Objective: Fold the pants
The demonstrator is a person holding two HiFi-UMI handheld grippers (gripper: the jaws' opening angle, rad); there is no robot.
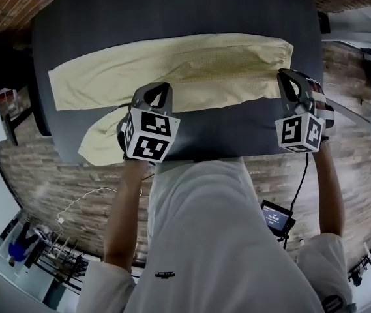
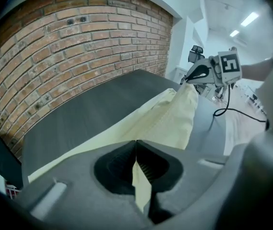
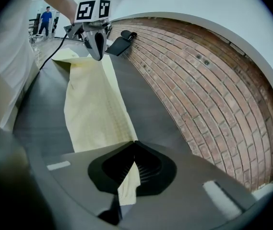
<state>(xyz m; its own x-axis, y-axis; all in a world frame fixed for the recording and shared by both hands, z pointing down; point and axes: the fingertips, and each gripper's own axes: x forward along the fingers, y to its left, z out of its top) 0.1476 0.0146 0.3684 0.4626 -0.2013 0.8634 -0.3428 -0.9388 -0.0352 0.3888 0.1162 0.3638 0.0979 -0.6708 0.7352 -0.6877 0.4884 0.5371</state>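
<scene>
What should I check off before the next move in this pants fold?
1. Left tool shut on the pants: ok.
2. Right tool shut on the pants: ok.
3. Both fabric layers caught in each grip: cannot tell.
4. Bare table beyond the pants: ok.
5. Pants wholly on the table: cannot tell, one leg end reaches the near edge.

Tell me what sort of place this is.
Probably an indoor lab or workshop rather than a home: a bare brick wall runs beside a dark worktable, strip ceiling lights hang overhead, and a black cable trails over the table edge.
</scene>
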